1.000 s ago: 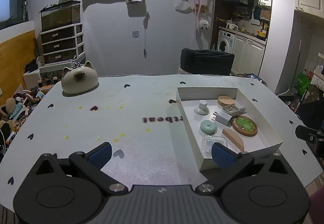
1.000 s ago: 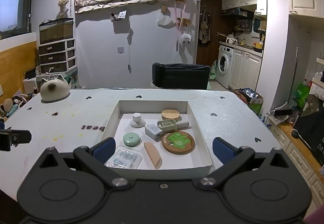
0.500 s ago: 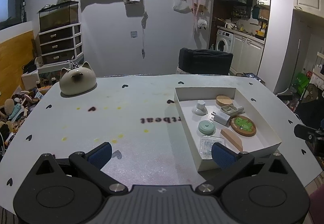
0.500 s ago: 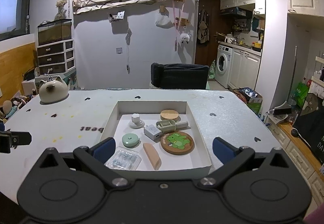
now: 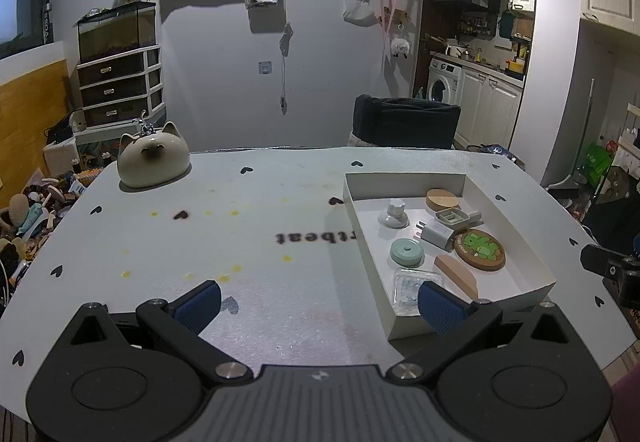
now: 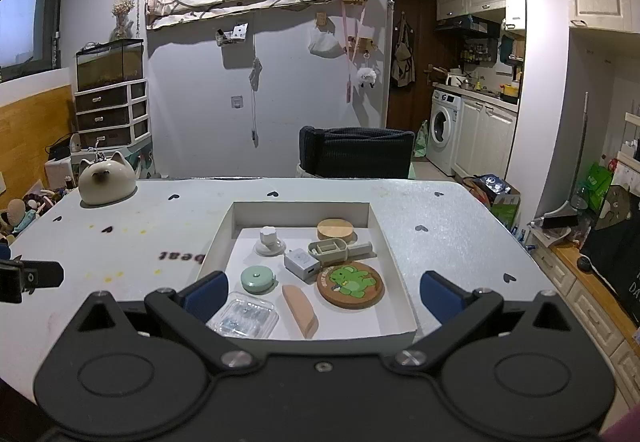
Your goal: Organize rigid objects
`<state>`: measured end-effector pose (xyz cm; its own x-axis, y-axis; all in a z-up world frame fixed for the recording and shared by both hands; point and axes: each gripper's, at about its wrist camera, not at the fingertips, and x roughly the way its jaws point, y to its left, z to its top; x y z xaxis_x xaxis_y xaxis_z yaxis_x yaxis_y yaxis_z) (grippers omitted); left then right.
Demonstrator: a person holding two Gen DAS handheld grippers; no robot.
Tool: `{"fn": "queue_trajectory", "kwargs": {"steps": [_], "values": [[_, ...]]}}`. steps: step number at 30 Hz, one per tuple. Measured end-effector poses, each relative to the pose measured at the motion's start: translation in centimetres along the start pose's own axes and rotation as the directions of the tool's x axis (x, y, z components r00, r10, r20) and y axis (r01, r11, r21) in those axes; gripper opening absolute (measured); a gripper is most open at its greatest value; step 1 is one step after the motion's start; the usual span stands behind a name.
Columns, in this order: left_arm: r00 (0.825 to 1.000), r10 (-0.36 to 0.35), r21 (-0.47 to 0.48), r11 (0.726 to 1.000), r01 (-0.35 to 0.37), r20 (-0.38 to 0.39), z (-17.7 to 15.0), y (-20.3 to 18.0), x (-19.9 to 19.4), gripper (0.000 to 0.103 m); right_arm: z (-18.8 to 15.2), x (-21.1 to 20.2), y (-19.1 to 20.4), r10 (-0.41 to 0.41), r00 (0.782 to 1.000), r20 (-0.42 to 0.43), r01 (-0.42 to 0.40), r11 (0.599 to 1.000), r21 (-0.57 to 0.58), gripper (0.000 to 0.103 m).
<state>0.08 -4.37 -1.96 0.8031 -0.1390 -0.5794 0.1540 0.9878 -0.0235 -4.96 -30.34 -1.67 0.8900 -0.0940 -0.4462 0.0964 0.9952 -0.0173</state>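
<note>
A shallow white box (image 6: 390, 242) sits on the white table (image 5: 248, 242); it also shows in the left wrist view (image 5: 508, 218). It holds a green-frog coaster (image 6: 350, 284), a wooden disc (image 6: 335, 229), a white charger (image 6: 301, 264), a grey tray-shaped piece (image 6: 328, 248), a mint round case (image 6: 257, 278), a white knob (image 6: 269, 242), a peach wedge (image 6: 300, 310) and a clear plastic case (image 6: 244, 316). My left gripper (image 5: 318, 304) is open and empty, left of the box. My right gripper (image 6: 322, 292) is open and empty above the box's near edge.
A cream cat-shaped pot (image 5: 153, 161) stands at the table's far left corner. A dark chair (image 6: 356, 156) stands behind the table. Clutter lies on the floor at the left (image 5: 24, 210). The right gripper shows at the left view's right edge (image 5: 612, 270).
Both grippers have drawn back and risen very slightly, so the box sits a little lower in both views. Nothing on the table has moved.
</note>
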Motion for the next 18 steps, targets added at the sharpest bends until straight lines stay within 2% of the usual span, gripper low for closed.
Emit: {"fn": "queue_trajectory", "kwargs": {"steps": [18], "values": [[1.0,0.002,-0.002,1.0,-0.002,-0.002,-0.03,0.03,0.03,0.103,0.19,0.08,-0.02,0.001,1.0,0.001,-0.001,1.0,0.002,0.103]]}}
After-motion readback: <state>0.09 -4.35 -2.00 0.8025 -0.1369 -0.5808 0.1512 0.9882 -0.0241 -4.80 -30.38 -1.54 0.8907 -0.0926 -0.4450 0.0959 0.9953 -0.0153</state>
